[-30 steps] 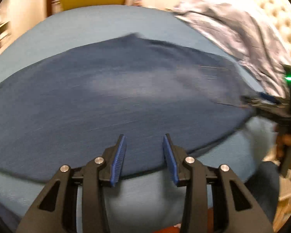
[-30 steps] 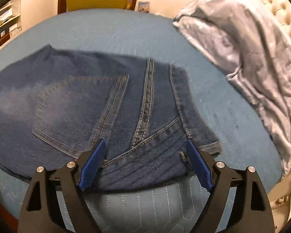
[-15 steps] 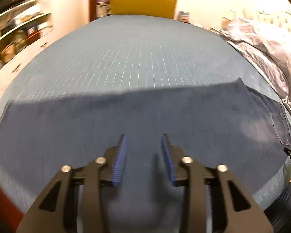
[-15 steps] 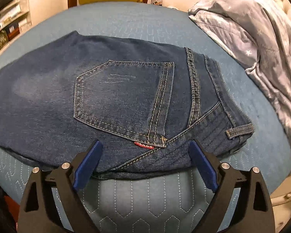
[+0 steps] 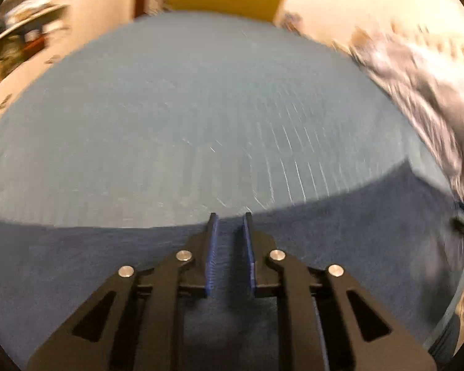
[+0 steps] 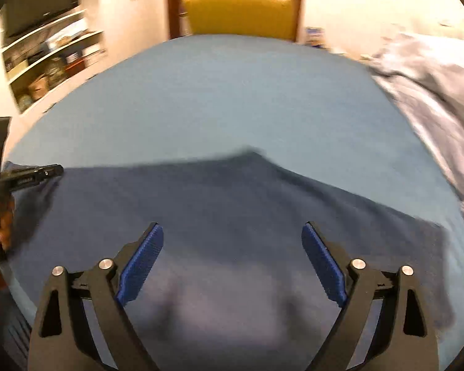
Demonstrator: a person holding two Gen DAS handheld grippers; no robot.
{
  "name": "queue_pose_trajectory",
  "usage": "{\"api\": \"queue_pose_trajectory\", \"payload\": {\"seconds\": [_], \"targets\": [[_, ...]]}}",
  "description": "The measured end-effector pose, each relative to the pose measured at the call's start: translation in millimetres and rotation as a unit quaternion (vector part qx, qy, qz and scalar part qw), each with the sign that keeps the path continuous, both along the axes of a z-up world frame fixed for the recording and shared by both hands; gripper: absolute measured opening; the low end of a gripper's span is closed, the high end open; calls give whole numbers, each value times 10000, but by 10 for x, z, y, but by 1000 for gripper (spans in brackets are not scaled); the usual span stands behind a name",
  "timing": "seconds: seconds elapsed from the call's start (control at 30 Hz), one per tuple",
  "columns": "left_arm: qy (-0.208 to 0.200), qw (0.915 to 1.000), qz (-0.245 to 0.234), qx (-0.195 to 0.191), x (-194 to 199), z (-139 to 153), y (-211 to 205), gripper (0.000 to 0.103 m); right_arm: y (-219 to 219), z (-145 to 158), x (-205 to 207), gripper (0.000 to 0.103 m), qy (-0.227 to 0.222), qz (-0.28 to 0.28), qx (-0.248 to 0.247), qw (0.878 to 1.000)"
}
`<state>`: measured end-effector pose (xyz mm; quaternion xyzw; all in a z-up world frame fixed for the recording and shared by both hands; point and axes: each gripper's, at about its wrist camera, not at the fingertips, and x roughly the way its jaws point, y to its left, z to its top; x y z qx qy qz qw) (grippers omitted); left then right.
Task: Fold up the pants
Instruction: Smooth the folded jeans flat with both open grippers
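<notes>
Left wrist view: left hand-held gripper [image 5: 229,219] narrowed from a second ago, nothing pinched, now over pants [image 5: 340,241] far edge on bed [image 5: 185,117]. Right hand-held gripper [image 6: 232,241] spread wide above pants, shifted off waistband toward leg; likely lining up next fold.

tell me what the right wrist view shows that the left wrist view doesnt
Only the right wrist view: the right gripper, fingers wide apart over the jeans, the left gripper from the side, and wall shelves. Only the left wrist view: the left gripper from behind, its fingers narrowly apart and just closing, denim seen between them. Both: jeans on the blue bed cover, yellow chair, grey blanket.
</notes>
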<state>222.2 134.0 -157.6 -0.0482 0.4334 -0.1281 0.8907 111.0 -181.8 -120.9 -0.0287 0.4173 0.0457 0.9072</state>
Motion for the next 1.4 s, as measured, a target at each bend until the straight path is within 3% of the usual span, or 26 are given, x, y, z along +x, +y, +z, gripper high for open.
{"api": "queue_pose_trajectory", "payload": {"seconds": [0.07,0.13,0.23,0.33,0.43,0.5,0.57,0.7,0.77,0.8,0.87,0.9,0.97,1.0,1.13,1.23,1.4], "targets": [[-117,9991,416,-3,-143,113,108,72,254,-104,324,80,109,263,132,9995],[-57,9987,497,-61,-241,160,178,75,474,-257,556,77,243,338,-44,9991],[221,9973,617,337,-316,147,164,82,536,-541,824,78,671,169,-198,9974],[290,9959,577,629,-359,42,58,97,557,-581,827,82,474,137,-338,9982],[378,9949,331,873,-338,-58,-53,101,537,-600,824,91,556,-38,-231,9982],[637,9945,278,788,-307,-153,-84,101,573,-605,807,93,549,-47,-263,9981],[595,9948,328,763,-324,-196,-81,101,580,-606,816,98,579,-151,-357,9976],[393,9937,244,1024,-402,-255,-192,100,560,-621,820,98,594,-311,-209,9975],[347,9952,224,893,-443,-200,-249,86,566,-633,761,98,592,-366,-206,9974],[241,9971,143,706,-455,-142,-248,83,562,-631,767,98,614,-407,-194,9971],[35,9959,70,898,-433,-59,-282,61,612,-648,716,98,620,-470,-199,9968],[-2,9959,-1,907,-406,-51,-303,57,621,-648,707,98,603,-490,-211,9968],[187,9960,-132,858,-274,-116,-299,38,633,-651,692,98,573,-489,-216,9969],[257,9957,-122,877,-220,-144,-279,34,633,-656,687,98,569,-494,-201,9970],[204,9944,17,1040,-16,-123,-75,32,636,-632,674,98,636,-429,-204,9968],[266,9947,321,942,140,-153,191,32,583,-500,611,98,344,-417,-72,9985],[95,9939,626,909,19,-2,391,32,592,-601,774,98,511,-471,-236,9973]]}}
